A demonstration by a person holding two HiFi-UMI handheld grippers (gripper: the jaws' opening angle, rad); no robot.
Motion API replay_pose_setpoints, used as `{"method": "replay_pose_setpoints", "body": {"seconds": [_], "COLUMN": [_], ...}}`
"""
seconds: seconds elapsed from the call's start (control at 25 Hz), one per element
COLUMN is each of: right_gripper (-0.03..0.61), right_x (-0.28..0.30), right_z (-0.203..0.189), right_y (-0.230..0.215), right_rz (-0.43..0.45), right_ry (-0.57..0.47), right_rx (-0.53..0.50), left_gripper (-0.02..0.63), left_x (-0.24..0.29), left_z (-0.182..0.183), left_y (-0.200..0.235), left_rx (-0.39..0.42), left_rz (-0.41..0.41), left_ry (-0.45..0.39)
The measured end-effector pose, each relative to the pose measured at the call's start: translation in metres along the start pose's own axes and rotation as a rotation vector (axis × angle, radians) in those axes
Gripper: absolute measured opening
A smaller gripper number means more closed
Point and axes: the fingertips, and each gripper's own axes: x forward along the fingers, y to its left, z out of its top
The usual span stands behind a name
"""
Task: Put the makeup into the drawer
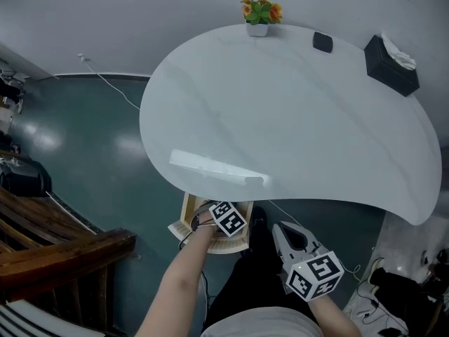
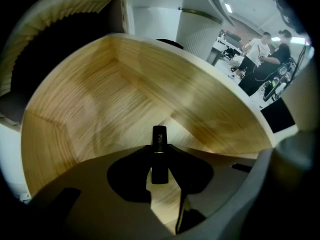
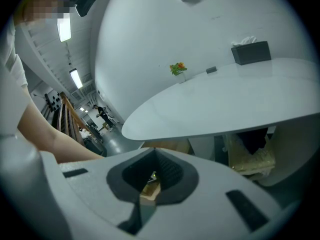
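Saw white table [image 1: 295, 118] with wooden drawer [image 1: 188, 210] pulled open under near edge | spotted black tissue box [image 1: 391, 67], tissue poking out, plus small pot [image 1: 257, 29] of orange flowers up top | caught left gripper [image 2: 161, 160] over drawer, clamped on black makeup tube [image 2: 159, 139] | found right gripper [image 3: 145, 195] pinched closed, empty

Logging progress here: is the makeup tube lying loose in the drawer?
No, the black makeup tube is clamped between the jaws of the left gripper, over the wooden drawer.

Office-like hall: white table [image 1: 295, 118], people [image 2: 260, 54] beyond (ceiling strip lights [image 3: 76, 77]).
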Motion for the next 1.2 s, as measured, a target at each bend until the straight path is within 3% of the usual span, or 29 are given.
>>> {"method": "replay_pose_setpoints", "body": {"seconds": [0.28, 0.8, 1.2], "right_gripper": [0.002, 0.002, 0.002], "right_x": [0.002, 0.002, 0.001], "right_z": [-0.001, 0.003, 0.008], "right_y": [0.0, 0.008, 0.021], "right_rz": [0.004, 0.03, 0.058], "right_ry": [0.009, -0.005, -0.031], "right_rx": [0.0, -0.01, -0.028], "left_gripper": [0.106, 0.14, 0.129], "left_x": [0.002, -0.02, -0.064], "left_z": [-0.002, 0.007, 0.031], "left_y": [0.0, 0.001, -0.001], "left_rx": [-0.024, -0.115, -0.05], "left_rz": [0.0, -0.001, 0.029], "left_ry": [0.003, -0.078, -0.188]}}
